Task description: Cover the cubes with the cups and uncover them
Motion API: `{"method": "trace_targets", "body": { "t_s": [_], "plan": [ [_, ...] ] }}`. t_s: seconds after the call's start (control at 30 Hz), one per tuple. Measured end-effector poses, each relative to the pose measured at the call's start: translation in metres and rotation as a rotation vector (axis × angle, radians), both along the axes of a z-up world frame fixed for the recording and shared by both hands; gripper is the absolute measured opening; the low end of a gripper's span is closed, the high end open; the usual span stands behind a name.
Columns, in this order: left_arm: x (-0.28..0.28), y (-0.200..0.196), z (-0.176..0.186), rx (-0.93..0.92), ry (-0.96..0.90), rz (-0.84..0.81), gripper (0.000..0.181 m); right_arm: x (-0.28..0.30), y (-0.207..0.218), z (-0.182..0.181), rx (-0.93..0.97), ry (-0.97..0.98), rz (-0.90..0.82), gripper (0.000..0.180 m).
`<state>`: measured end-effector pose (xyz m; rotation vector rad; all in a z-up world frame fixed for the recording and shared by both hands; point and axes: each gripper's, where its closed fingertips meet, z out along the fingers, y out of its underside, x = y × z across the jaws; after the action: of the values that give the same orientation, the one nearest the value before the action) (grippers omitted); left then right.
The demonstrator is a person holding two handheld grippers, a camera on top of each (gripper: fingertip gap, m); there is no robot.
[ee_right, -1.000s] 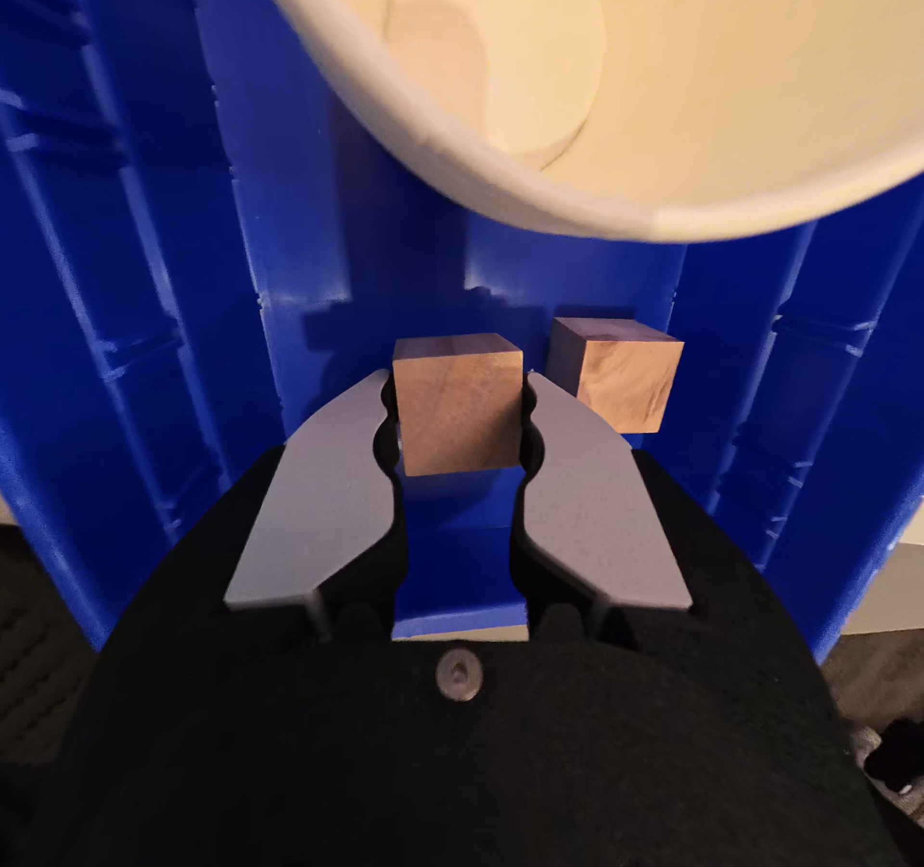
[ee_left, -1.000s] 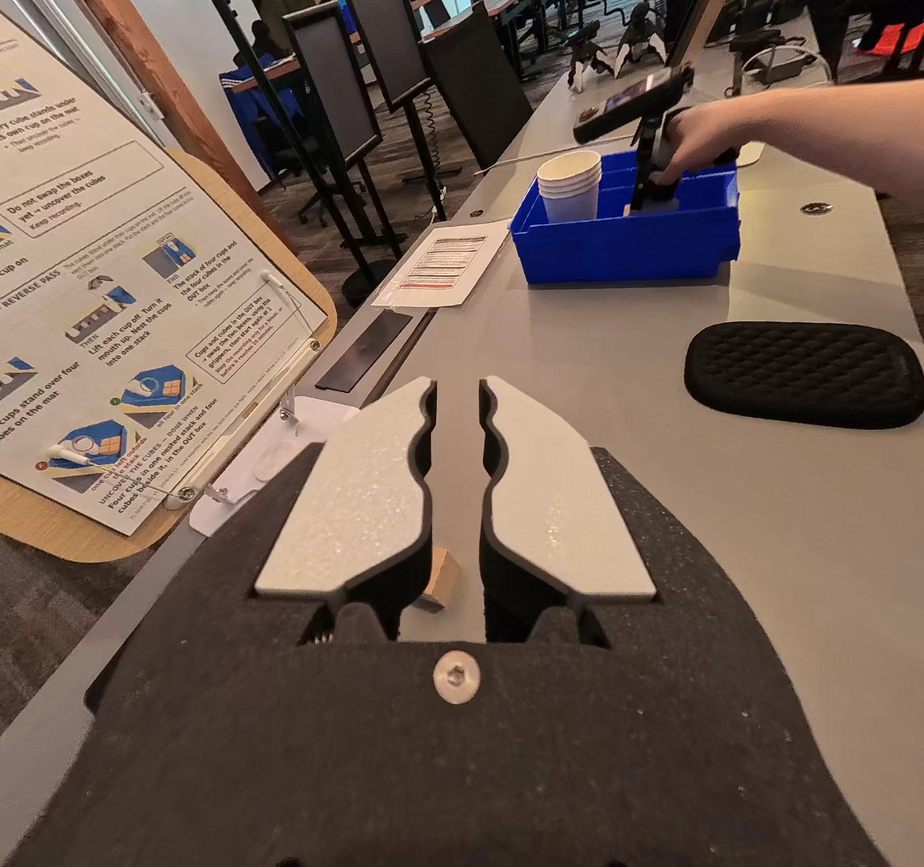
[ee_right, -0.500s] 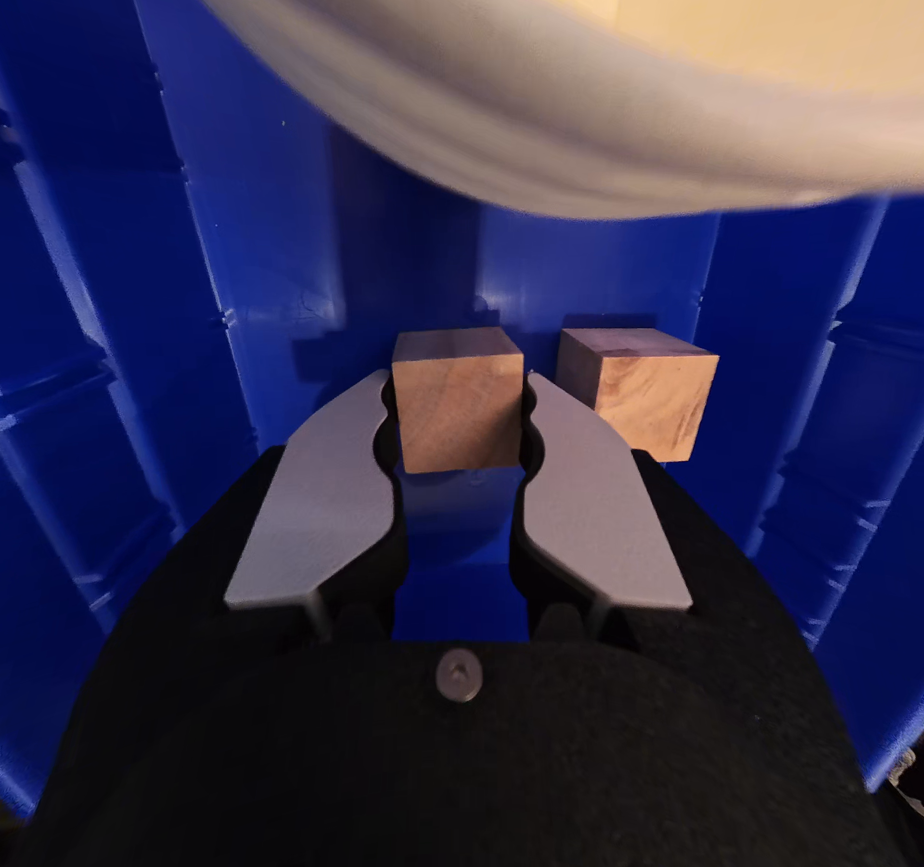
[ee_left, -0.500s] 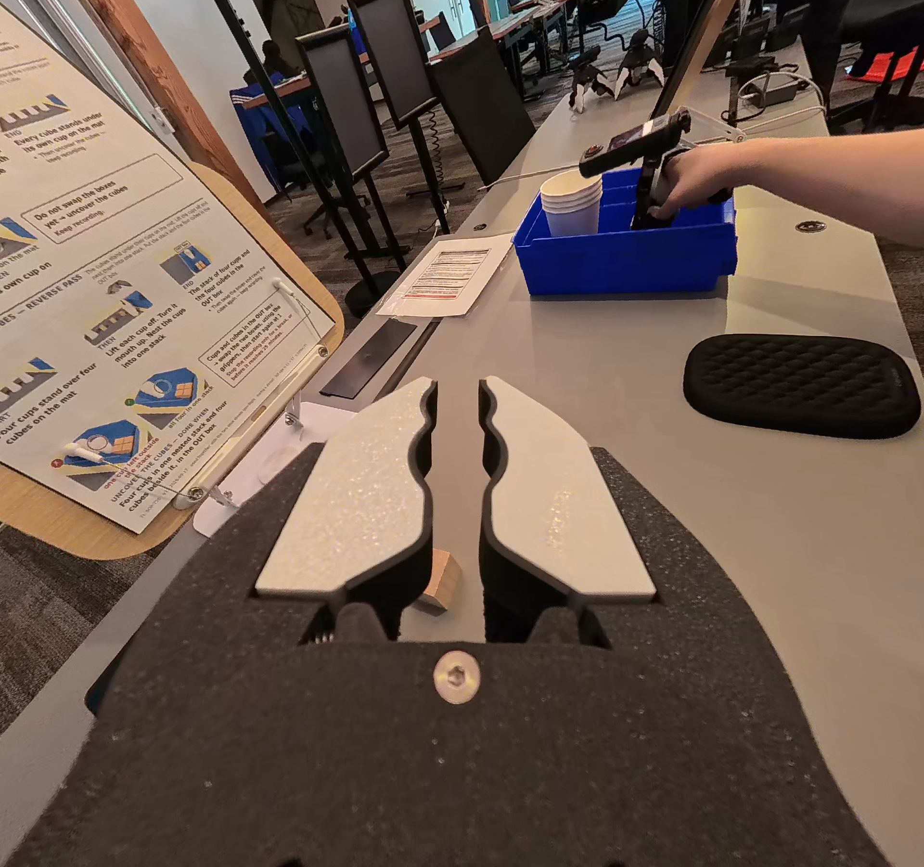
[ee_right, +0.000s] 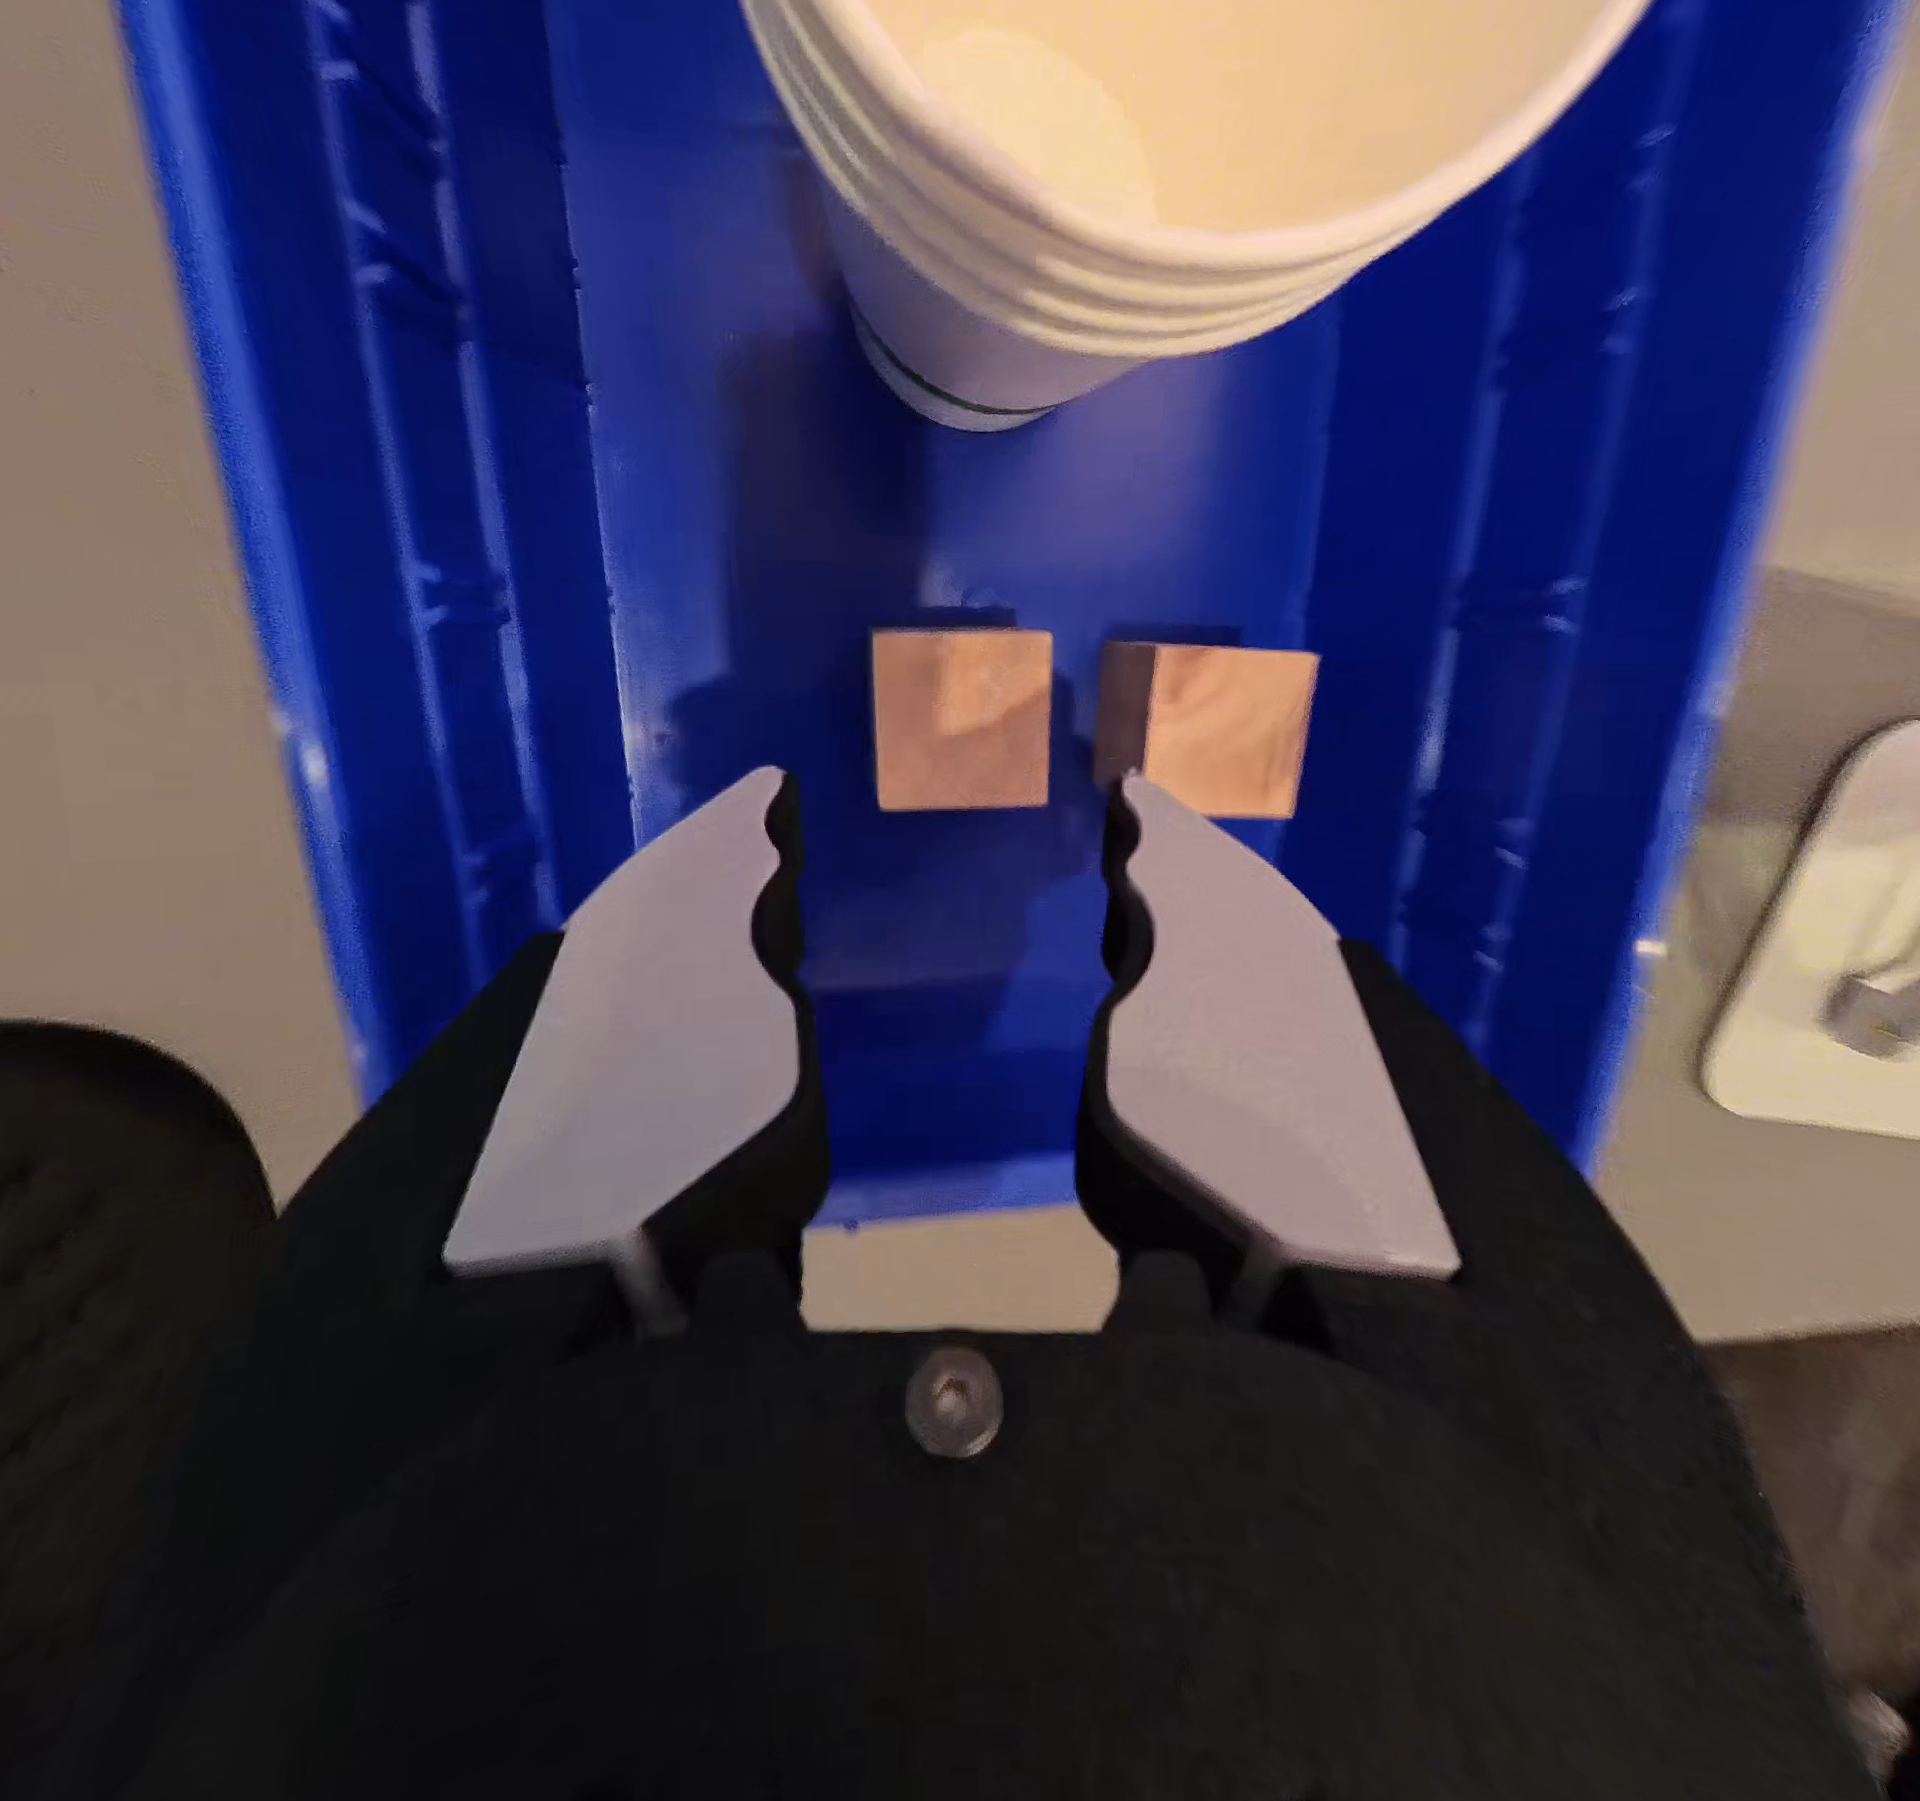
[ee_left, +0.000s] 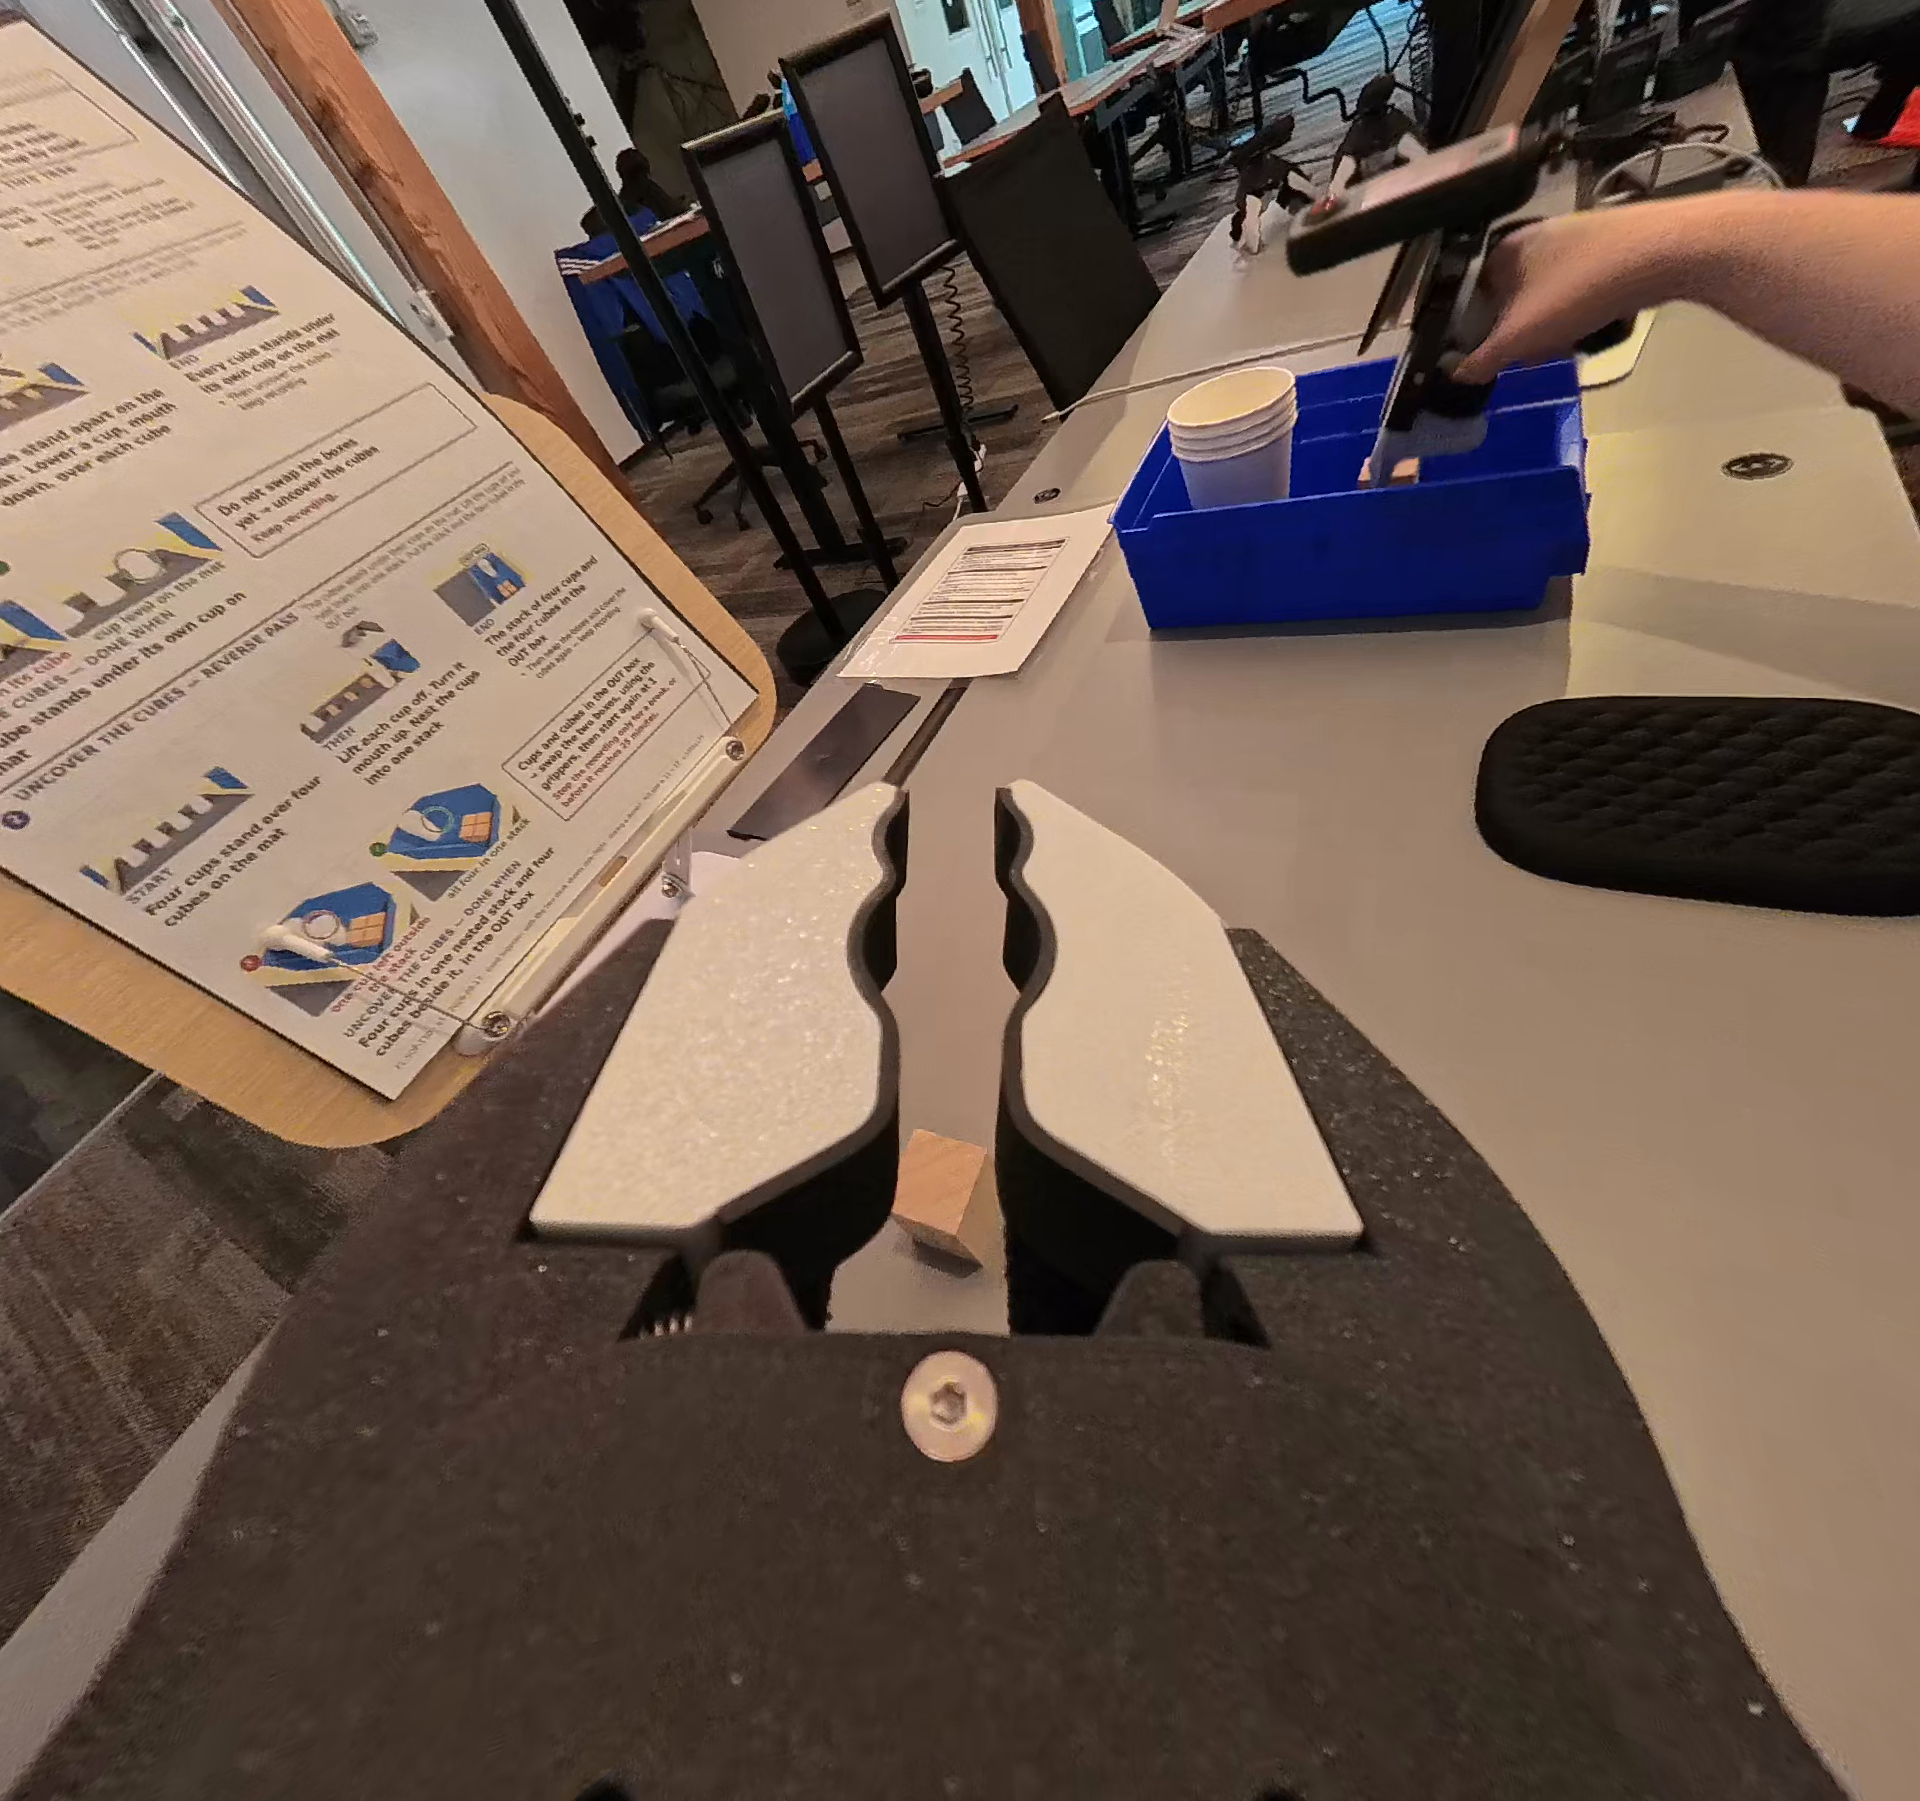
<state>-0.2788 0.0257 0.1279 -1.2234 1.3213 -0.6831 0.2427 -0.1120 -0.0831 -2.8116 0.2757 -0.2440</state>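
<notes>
Left wrist view: left hand-held gripper [ee_left: 948,806] hangs over the grey surface [ee_left: 1351,1076], fingers a narrow gap apart w/ nothing between the pads. A small wooden cube [ee_left: 938,1198] lies on the surface below, seen thru the gap near the finger bases, tilted; can't tell if it touches anything. Further off, a blue bin [ee_left: 1351,556] w/ a nested stack of white paper cups [ee_left: 1234,437] standing mouth-up at its left end; a person's hand [ee_left: 1538,307] holds the right hand-held gripper [ee_left: 1397,468] pointing down into the bin. Black mat [ee_left: 1704,795] to the right, instruction board [ee_left: 312,660] to the left, paper sheet [ee_left: 977,593] beside the bin. Right wrist view: right hand-held gripper [ee_right: 948,790] is wide open, empty, above the bin [ee_right: 436,608]. Two wooden cubes sit side by side on the bin floor, left cube [ee_right: 961,717] and right cube [ee_right: 1216,728], apart from each other by a slim gap, just beyond the fingertips. Cup stack [ee_right: 1195,141] looms at the top.
</notes>
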Motion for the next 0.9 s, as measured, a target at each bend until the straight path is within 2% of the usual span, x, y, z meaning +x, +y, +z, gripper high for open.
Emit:
{"method": "trace_targets", "body": {
  "t_s": [0.1,0.2,0.3,0.4,0.53,0.7,0.8,0.9],
  "plan": [
    [-0.006,0.001,0.007,-0.014,-0.037,0.002,0.015,-0.008,0.000,0.045,0.008,-0.110,0.034,0.056],
    [-0.011,0.001,0.013,-0.027,-0.069,0.006,0.013,-0.041,0.023,0.096,0.099,-0.198,0.130,0.054],
    [-0.016,0.001,0.016,-0.020,-0.081,0.018,0.012,-0.116,0.065,0.134,0.228,-0.264,0.415,0.044],
    [-0.022,0.002,0.018,-0.017,-0.088,0.032,0.013,-0.214,0.106,0.148,0.335,-0.235,0.726,0.037],
    [-0.035,0.014,0.016,0.000,-0.078,0.090,0.014,-0.322,0.146,0.132,0.353,-0.176,1.051,0.028],
    [-0.057,0.033,0.017,-0.014,-0.100,0.165,0.014,-0.433,0.185,0.088,0.365,-0.057,1.401,0.035],
    [-0.077,0.051,0.014,-0.027,-0.102,0.251,0.015,-0.482,0.200,0.061,0.367,0.003,1.539,0.041],
    [-0.094,0.062,0.014,-0.027,-0.110,0.323,0.015,-0.506,0.214,0.029,0.300,0.025,1.609,0.049]
  ]
}}
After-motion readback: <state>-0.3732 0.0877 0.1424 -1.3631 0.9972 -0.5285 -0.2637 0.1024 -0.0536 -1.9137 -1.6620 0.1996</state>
